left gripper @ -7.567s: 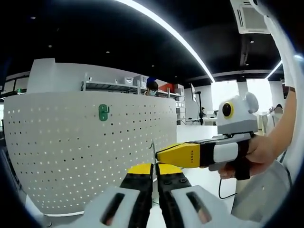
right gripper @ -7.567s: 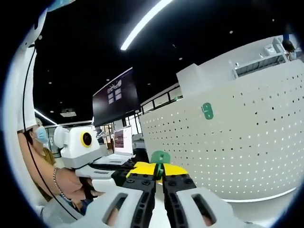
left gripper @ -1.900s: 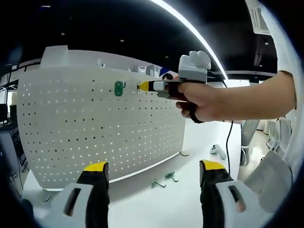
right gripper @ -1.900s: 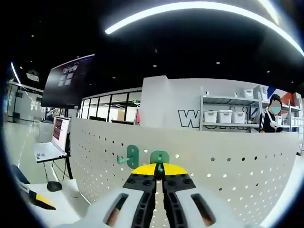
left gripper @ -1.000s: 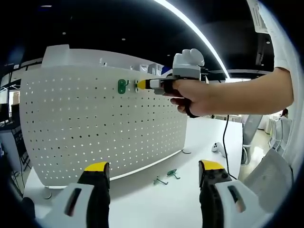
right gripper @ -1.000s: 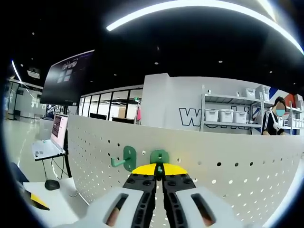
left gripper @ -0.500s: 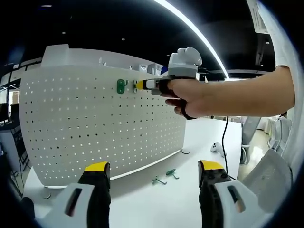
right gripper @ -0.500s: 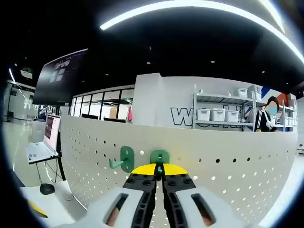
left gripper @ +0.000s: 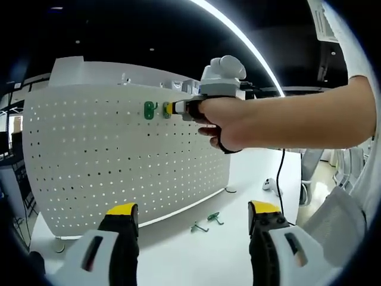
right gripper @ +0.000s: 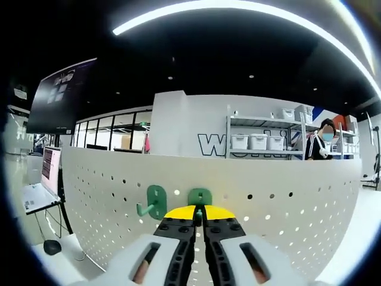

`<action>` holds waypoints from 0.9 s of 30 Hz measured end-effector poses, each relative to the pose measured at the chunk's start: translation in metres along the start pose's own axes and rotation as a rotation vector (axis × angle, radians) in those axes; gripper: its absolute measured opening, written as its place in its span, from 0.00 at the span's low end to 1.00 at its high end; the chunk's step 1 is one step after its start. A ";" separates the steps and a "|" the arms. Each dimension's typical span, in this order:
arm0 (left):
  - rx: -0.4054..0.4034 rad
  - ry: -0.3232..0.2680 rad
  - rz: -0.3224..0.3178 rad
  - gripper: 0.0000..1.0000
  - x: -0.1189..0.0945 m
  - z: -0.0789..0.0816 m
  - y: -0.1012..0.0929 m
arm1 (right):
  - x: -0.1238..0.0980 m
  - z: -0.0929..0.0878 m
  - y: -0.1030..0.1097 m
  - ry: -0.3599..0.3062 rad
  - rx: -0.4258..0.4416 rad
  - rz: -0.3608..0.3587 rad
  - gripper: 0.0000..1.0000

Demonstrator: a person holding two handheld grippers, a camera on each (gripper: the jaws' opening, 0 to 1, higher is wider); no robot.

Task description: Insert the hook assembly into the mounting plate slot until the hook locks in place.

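Your right tongs, clamped on the green hook, face the pegboard squarely beside the mounted hook; left tongs hang apart, farther back.

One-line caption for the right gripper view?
Right gripper, shut on a green hook, presses it against the pegboard beside a mounted hook.
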State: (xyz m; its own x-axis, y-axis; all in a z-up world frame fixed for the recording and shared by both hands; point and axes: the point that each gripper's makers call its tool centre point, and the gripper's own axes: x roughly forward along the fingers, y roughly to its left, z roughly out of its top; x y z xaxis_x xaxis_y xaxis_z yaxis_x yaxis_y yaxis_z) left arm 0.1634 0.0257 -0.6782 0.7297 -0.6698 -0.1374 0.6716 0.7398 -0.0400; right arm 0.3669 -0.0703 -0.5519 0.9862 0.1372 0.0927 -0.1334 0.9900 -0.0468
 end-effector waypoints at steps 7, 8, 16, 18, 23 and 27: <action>-0.003 0.002 -0.007 0.77 -0.002 0.000 0.000 | 0.000 -0.002 -0.001 -0.011 0.044 -0.050 0.02; -0.005 0.002 -0.007 0.77 -0.002 0.000 0.000 | 0.000 -0.002 0.000 -0.010 0.037 -0.052 0.02; -0.010 0.005 -0.009 0.77 -0.003 -0.003 0.000 | -0.002 -0.003 -0.001 -0.014 0.040 -0.061 0.02; -0.010 0.004 -0.007 0.77 -0.004 -0.003 0.000 | -0.002 -0.002 -0.001 -0.013 0.043 -0.063 0.02; -0.013 0.003 -0.006 0.77 -0.004 -0.003 0.001 | -0.001 -0.002 -0.001 -0.005 0.045 -0.054 0.03; -0.010 0.002 -0.001 0.77 -0.003 -0.003 0.001 | -0.003 -0.002 -0.001 -0.002 0.043 -0.036 0.03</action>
State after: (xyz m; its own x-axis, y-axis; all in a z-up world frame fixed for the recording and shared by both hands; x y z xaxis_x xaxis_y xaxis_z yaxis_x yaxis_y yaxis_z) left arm 0.1617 0.0287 -0.6807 0.7286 -0.6706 -0.1394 0.6712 0.7396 -0.0498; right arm 0.3642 -0.0714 -0.5544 0.9902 0.1018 0.0954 -0.1022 0.9948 -0.0010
